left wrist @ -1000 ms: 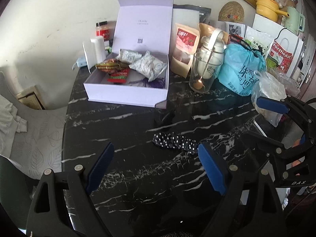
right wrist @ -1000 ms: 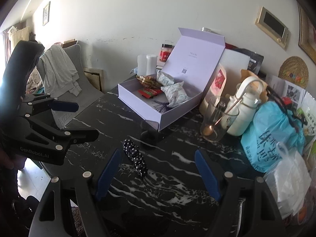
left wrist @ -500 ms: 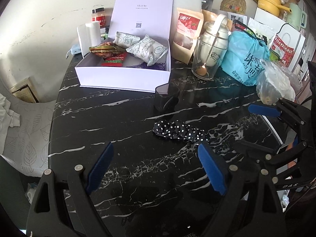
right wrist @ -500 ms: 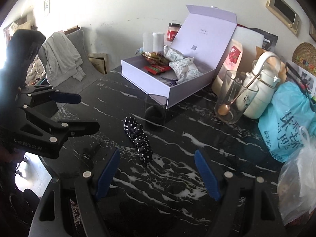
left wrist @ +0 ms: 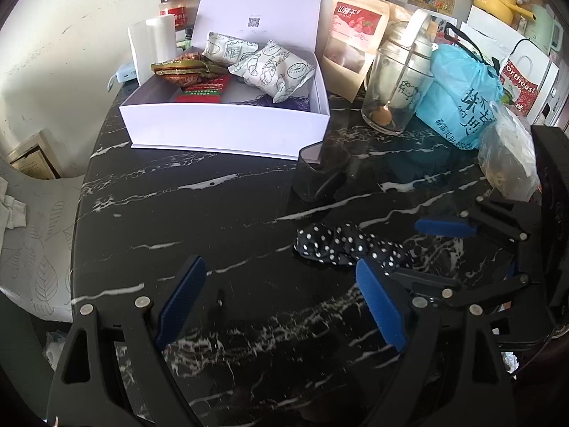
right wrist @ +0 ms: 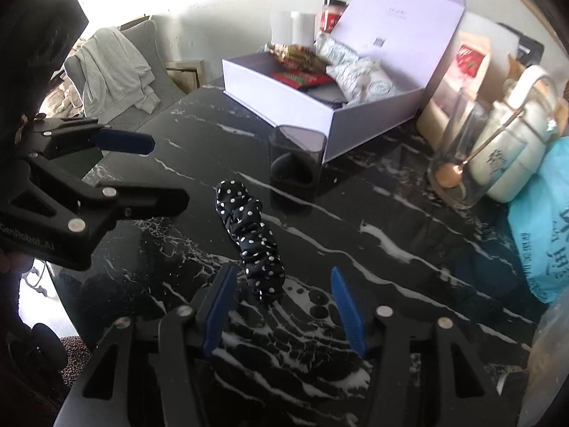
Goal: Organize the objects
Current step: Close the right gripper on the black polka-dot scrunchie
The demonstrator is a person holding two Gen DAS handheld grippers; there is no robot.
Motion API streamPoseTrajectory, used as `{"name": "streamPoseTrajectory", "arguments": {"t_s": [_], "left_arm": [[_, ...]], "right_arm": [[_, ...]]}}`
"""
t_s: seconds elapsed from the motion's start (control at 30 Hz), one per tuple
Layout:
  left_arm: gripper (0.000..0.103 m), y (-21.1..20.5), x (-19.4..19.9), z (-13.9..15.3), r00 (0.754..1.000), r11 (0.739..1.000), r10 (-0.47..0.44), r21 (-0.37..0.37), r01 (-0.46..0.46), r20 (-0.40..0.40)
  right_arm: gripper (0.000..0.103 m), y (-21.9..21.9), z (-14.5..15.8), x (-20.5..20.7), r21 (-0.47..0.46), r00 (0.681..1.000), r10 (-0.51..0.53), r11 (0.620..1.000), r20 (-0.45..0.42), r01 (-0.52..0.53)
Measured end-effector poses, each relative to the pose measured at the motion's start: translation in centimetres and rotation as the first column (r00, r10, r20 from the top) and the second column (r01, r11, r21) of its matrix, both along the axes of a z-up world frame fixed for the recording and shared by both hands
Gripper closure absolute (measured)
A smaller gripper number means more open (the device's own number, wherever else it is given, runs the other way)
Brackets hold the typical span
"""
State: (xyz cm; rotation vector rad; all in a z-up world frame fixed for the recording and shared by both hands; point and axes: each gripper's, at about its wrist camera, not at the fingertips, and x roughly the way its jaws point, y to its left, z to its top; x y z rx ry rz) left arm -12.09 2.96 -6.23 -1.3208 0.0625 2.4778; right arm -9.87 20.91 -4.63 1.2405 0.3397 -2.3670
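Note:
A black scrunchie with white dots (right wrist: 253,238) lies on the black marble table (right wrist: 391,284); it also shows in the left wrist view (left wrist: 341,245). My right gripper (right wrist: 284,306) is open, low over the table, with the scrunchie's near end between its blue fingertips. My left gripper (left wrist: 284,299) is open and empty, left of the scrunchie. An open lilac box (left wrist: 227,128) holding snack packets stands at the back. A small dark tumbler (right wrist: 297,163) stands between the box and the scrunchie.
A glass jar with a copper spoon (left wrist: 394,89), a white kettle (right wrist: 522,135), a blue plastic bag (left wrist: 462,103), a clear bag (left wrist: 508,156) and a red snack pouch (left wrist: 355,39) crowd the back right. A grey chair with cloth (right wrist: 113,71) stands off the table's left.
Both grippers have moved forward and down toward the table. The right gripper has closed in on the scrunchie, whose end now lies between its fingers. The scrunchie has not moved.

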Motion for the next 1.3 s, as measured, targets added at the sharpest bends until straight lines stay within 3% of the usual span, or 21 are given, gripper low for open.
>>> {"name": "streamPoseTrajectory", "arguments": {"t_s": [0.13,0.27,0.63,0.77,1.07,1.3], "left_arm": [[0.017,0.2,-1.3,-0.3,1.000,1.000,-0.013,0.003,0.013,0.006],[0.017,0.9,-2.6,-0.4,0.999,0.999,-0.031,0.008,0.031,0.008],[0.017,5.2,-6.0,-1.1,0.993,0.993,-0.115,0.022,0.115,-0.002],[0.018,7.2,-7.0,-1.6,0.991,0.991,-0.135,-0.015,0.135,-0.017],[0.057,9.4,-8.7,-3.3,0.991,0.990,-0.130,-0.059,0.131,0.016],[0.057,9.4,-7.8,-3.4,0.989,0.987,-0.145,-0.061,0.146,0.014]], "right_arm": [[0.057,-0.1,-0.9,-1.1,-0.021,0.999,0.012,1.000,0.037,-0.012],[0.080,0.0,-1.2,-1.9,-0.037,0.998,0.023,0.999,0.053,-0.021],[0.080,4.2,-1.1,-3.0,-0.038,0.993,-0.096,0.994,0.072,0.099],[0.080,6.0,-1.1,-2.9,-0.023,0.986,-0.150,0.988,0.069,0.151],[0.080,8.7,-1.1,-2.7,-0.014,0.973,-0.217,0.976,0.072,0.219],[0.080,9.4,-1.1,-2.2,-0.014,0.970,-0.234,0.972,0.070,0.235]]}}
